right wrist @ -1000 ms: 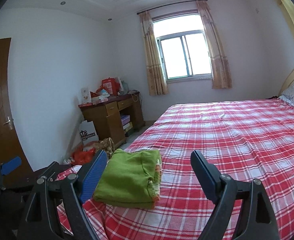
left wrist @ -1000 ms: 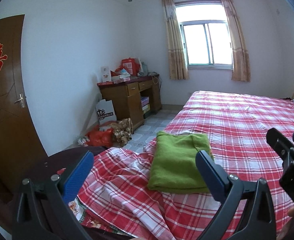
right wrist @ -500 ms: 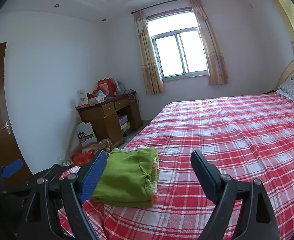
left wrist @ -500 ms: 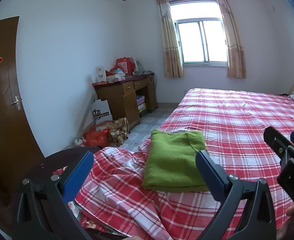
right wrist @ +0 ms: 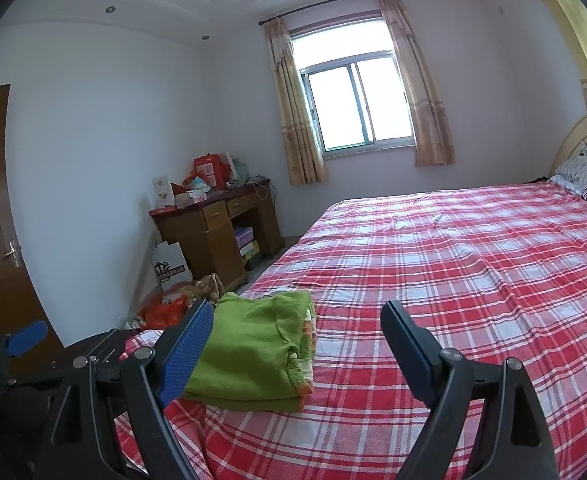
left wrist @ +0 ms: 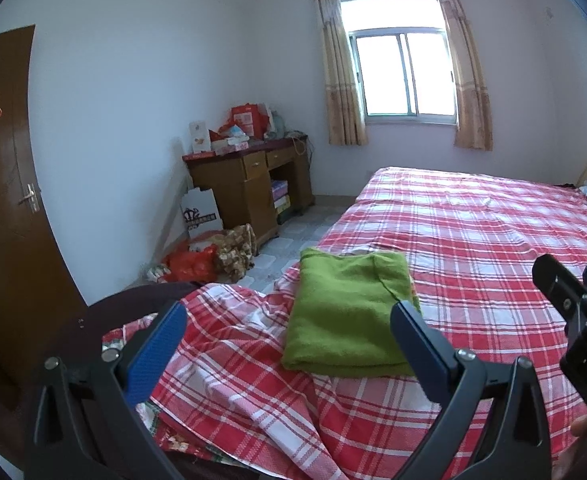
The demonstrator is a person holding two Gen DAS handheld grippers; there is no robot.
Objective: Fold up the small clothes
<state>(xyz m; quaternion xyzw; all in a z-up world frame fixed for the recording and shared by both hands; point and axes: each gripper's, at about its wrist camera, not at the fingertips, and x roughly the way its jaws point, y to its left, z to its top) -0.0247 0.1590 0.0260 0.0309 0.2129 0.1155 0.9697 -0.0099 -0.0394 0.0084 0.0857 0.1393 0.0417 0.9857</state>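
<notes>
A green garment (left wrist: 345, 312) lies folded into a neat rectangle near the foot corner of the bed (left wrist: 473, 232), on the red plaid sheet. It also shows in the right wrist view (right wrist: 249, 352), with an orange-trimmed edge at its right side. My left gripper (left wrist: 285, 340) is open and empty, held above and short of the garment. My right gripper (right wrist: 297, 344) is open and empty, held just right of the garment and clear of it. The right gripper's tips also show at the right edge of the left wrist view (left wrist: 573, 292).
A wooden desk (left wrist: 249, 184) piled with boxes stands by the far wall, with bags (left wrist: 209, 256) on the floor beside it. A brown door (left wrist: 1, 208) is at the left. A curtained window (left wrist: 405, 76) faces me. A pillow (right wrist: 585, 172) lies by the headboard.
Both grippers have drawn back and tilted up a little, so the garment sits slightly lower and farther in both views. The garment has not moved. Both grippers stayed open.
</notes>
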